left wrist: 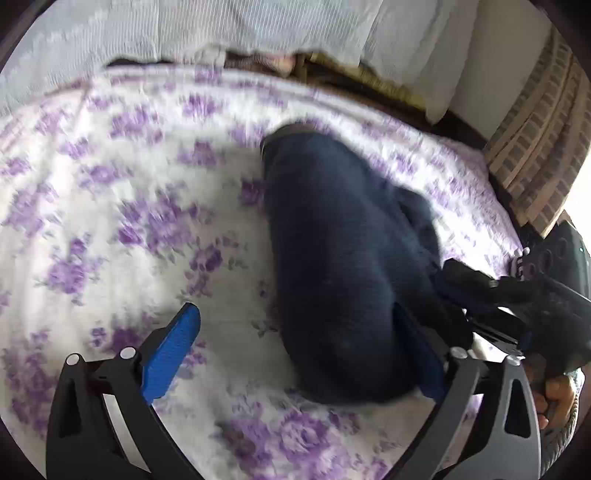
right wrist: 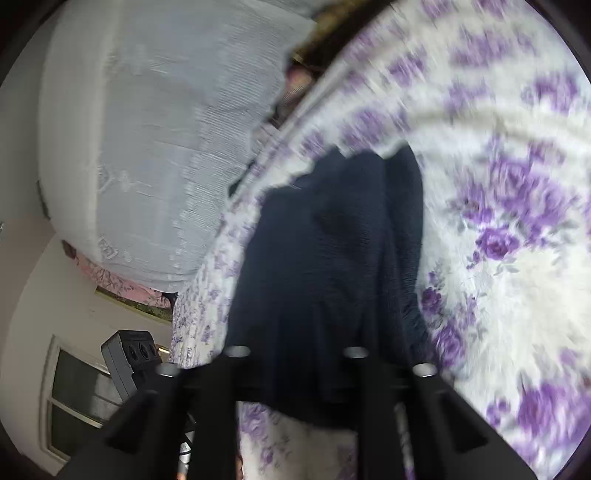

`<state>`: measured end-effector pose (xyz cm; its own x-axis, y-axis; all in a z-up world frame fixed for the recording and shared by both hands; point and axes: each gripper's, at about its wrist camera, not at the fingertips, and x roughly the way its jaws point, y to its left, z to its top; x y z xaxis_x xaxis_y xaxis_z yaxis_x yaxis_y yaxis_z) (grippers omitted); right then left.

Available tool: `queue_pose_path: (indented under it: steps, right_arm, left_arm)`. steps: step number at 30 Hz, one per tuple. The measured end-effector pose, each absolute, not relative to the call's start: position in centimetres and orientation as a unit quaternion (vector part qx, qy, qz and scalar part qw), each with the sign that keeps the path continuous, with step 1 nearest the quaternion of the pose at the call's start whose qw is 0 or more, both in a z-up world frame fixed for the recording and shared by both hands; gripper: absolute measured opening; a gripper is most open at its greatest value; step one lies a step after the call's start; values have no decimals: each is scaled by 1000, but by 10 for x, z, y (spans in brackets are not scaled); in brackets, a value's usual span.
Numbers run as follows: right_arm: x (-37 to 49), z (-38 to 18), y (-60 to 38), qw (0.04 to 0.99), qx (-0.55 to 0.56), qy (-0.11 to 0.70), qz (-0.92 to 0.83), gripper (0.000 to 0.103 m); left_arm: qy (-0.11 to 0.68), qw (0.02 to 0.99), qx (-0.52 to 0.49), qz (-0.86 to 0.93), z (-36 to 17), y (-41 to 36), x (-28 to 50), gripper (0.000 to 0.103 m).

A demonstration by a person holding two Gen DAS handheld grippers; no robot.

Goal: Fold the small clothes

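A dark navy garment lies bunched on the white bedsheet with purple flowers. My left gripper is open, its blue fingers spread wide; the garment's near end lies between them and hides most of the right finger. My right gripper reaches in from the right and is shut on the garment's edge. In the right wrist view the garment hangs over my right gripper and hides its fingertips.
A pale grey textured cover lies along the far side of the bed. A checked cloth is at the right. In the right wrist view a window and a wall show at the lower left.
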<state>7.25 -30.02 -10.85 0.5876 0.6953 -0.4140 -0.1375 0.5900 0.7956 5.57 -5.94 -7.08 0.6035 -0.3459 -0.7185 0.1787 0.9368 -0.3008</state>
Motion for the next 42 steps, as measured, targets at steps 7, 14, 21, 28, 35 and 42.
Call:
queue_pose_path:
  steps: [7, 14, 21, 28, 35, 42]
  right_arm:
    - [63, -110, -290, 817, 339, 384, 266, 53]
    - [62, -95, -294, 828, 356, 353, 252, 48]
    - [124, -90, -284, 831, 346, 367, 232, 60]
    - [119, -107, -298, 826, 373, 361, 217, 52]
    - [82, -82, -270, 857, 298, 346, 239, 67]
    - [63, -97, -268, 859, 285, 333, 264, 68]
  left_arm:
    - [416, 893, -112, -133, -73, -51, 61, 99]
    - [412, 888, -137, -151, -63, -49, 61, 99]
    - [449, 873, -145, -126, -80, -53, 109, 99]
    - [423, 883, -151, -135, -77, -49, 89, 98]
    - [379, 906, -121, -146, -57, -51, 62, 98]
    - [435, 883, -97, -144, -79, -62, 78, 99]
